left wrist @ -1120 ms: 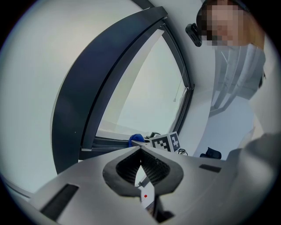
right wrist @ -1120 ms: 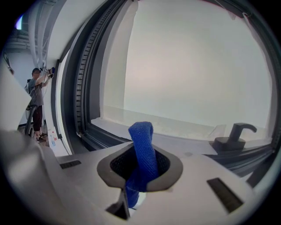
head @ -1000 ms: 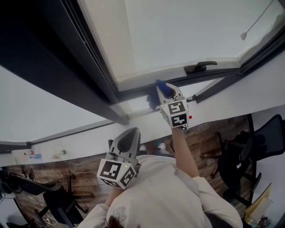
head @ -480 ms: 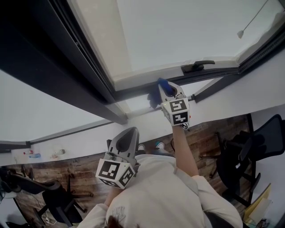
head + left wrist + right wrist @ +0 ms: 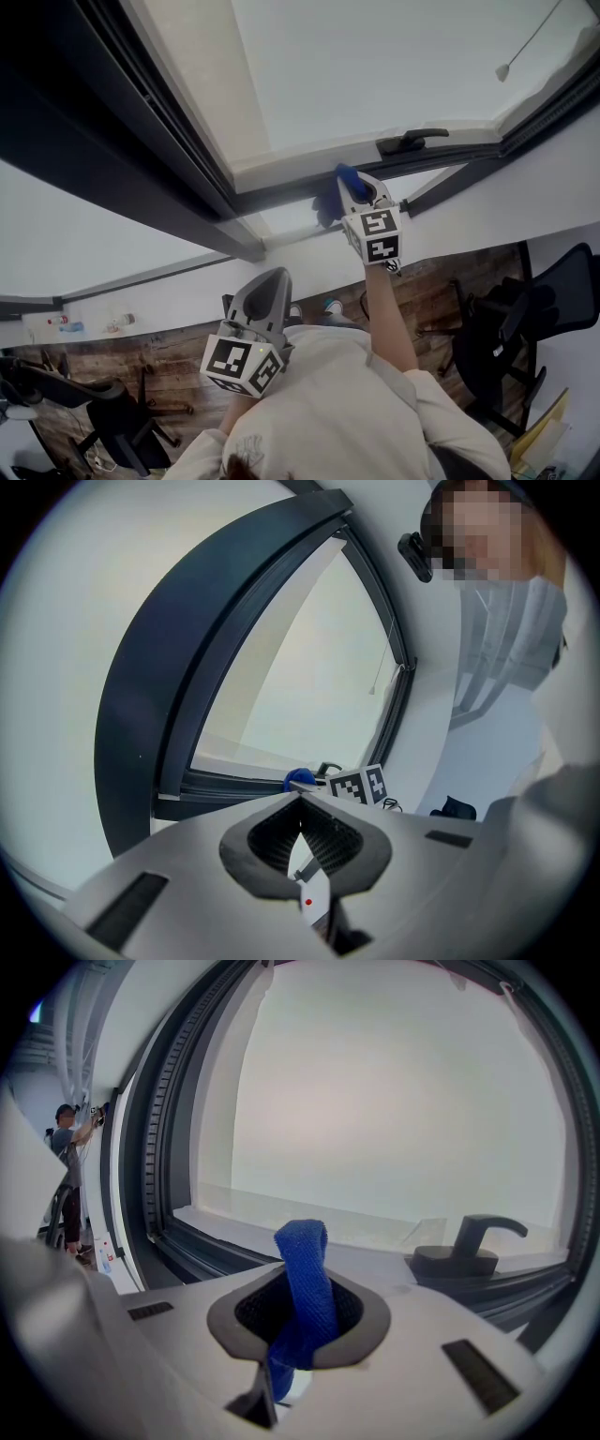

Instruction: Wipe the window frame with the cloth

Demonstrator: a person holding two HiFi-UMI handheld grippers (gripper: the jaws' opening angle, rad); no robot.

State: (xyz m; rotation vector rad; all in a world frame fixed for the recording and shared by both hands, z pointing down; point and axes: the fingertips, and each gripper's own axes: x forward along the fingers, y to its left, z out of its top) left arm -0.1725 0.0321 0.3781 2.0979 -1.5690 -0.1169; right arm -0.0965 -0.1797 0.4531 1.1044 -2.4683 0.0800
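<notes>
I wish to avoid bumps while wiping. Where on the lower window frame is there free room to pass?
Free: the dark lower window frame left of the blue cloth strip, up to the corner. Crowded: right of the right gripper, where the black lever handle stands.

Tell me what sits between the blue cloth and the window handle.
Nothing but bare window frame; the right gripper view shows it between cloth and handle.

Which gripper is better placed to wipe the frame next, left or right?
Right. The right gripper is shut on the blue cloth at the window frame; the left gripper hangs back, shut and empty.
</notes>
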